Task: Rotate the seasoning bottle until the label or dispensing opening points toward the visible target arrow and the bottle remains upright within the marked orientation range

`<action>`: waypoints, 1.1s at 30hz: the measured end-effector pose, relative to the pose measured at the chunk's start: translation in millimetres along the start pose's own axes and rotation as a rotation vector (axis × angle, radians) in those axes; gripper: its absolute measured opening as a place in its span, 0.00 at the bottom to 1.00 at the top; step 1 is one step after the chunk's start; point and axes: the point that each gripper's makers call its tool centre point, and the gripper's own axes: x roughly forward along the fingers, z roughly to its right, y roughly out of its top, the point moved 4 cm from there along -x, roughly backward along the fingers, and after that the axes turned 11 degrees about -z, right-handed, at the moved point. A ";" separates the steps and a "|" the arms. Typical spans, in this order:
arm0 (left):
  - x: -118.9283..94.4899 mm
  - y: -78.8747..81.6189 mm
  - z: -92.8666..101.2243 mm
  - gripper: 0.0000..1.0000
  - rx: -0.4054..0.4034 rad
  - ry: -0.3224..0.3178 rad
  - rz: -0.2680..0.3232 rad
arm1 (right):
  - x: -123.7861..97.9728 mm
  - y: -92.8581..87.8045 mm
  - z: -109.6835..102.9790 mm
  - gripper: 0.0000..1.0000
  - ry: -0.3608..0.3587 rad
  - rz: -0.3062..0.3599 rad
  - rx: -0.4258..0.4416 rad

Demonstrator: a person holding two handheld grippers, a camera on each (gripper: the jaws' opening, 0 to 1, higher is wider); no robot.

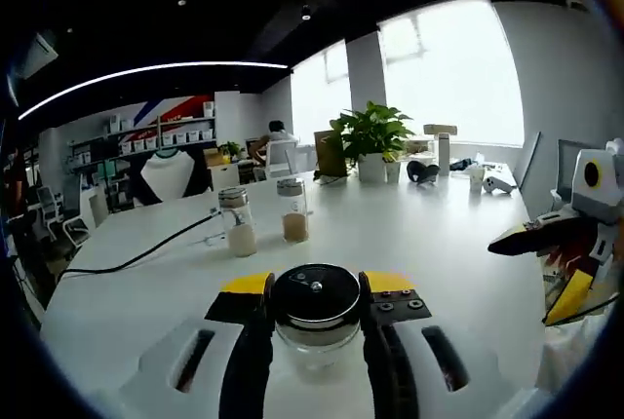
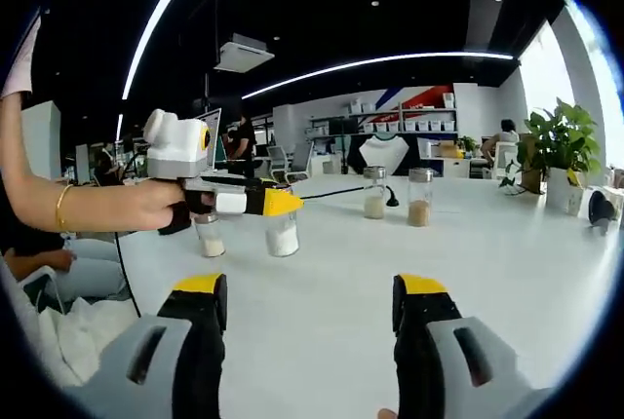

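Left gripper view: left gripper (image 1: 315, 317) is clamping bottle (image 1: 314, 310) upright near table (image 1: 439, 234) front edge. Right gripper (image 2: 310, 317) is hanging open, empty. Step: grip/rotate; next needs arrow, none seen.

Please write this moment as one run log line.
left tool: shut on bottle | right tool: open, empty | bottle: upright on table | two jars behind

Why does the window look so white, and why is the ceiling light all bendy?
In the left gripper view the window is washed out by daylight, so nothing outside shows, and the fisheye lens curves the ceiling light strip. In the right gripper view the light strip bows the same way, the white table is evenly lit, and the plant near the edge looks stretched.
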 end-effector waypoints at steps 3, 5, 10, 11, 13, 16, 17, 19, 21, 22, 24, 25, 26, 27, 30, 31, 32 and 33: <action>-3.0 -3.4 6.7 0.35 0.008 -0.025 0.002 | 1.7 0.0 -2.4 0.68 0.010 0.000 -0.003; -3.9 -10.0 9.9 0.35 0.014 -0.042 -0.009 | 4.1 -0.8 -6.1 0.68 0.023 -0.005 -0.004; -8.8 -18.6 18.7 0.35 0.017 -0.071 -0.025 | 7.5 -3.9 -12.7 0.67 0.046 -0.014 -0.010; -10.6 -18.9 20.8 0.35 0.012 -0.073 -0.031 | 8.5 -4.4 -14.1 0.66 0.051 -0.017 -0.013; -15.5 -18.3 26.4 0.35 0.025 -0.085 -0.027 | 11.1 -5.4 -17.0 0.66 0.059 -0.025 -0.021; -20.6 -16.8 34.8 0.35 0.050 -0.112 -0.023 | 14.8 -5.8 -20.5 0.66 0.070 -0.031 -0.028; -22.2 -16.5 37.9 0.35 0.059 -0.117 -0.025 | 16.3 -5.6 -22.3 0.66 0.077 -0.032 -0.027; -24.1 -16.4 40.8 0.35 0.067 -0.127 -0.024 | 18.1 -5.0 -24.6 0.66 0.084 -0.031 -0.032; -25.2 -18.1 44.2 0.35 0.058 -0.139 -0.022 | 20.9 -4.5 -27.6 0.66 0.096 -0.035 -0.037; -25.9 -19.8 46.7 0.35 0.053 -0.149 -0.027 | 21.9 -4.2 -29.0 0.65 0.101 -0.035 -0.040; -27.6 -24.0 53.5 0.35 0.055 -0.170 -0.033 | 24.4 -3.8 -32.6 0.65 0.111 -0.038 -0.050; -28.5 -25.3 56.0 0.35 0.058 -0.178 -0.035 | 25.2 -3.6 -34.1 0.65 0.116 -0.039 -0.053; -30.6 -26.6 60.2 0.35 0.059 -0.189 -0.038 | 26.6 -3.4 -36.4 0.65 0.124 -0.041 -0.058; -31.8 -26.9 61.7 0.35 0.054 -0.197 -0.037 | 27.6 -3.5 -37.6 0.65 0.129 -0.043 -0.062; -35.7 -26.2 65.7 0.35 0.018 -0.227 -0.036 | 30.9 -5.0 -42.4 0.62 0.147 -0.054 -0.084; -36.7 -25.1 67.2 0.35 0.025 -0.230 -0.036 | 31.5 -5.4 -43.1 0.61 0.149 -0.054 -0.085; -38.1 -23.8 69.8 0.35 0.037 -0.236 -0.038 | 32.5 -5.8 -44.1 0.61 0.155 -0.057 -0.084; -38.9 -22.8 71.3 0.35 0.048 -0.241 -0.036 | 33.2 -6.1 -44.5 0.61 0.157 -0.058 -0.084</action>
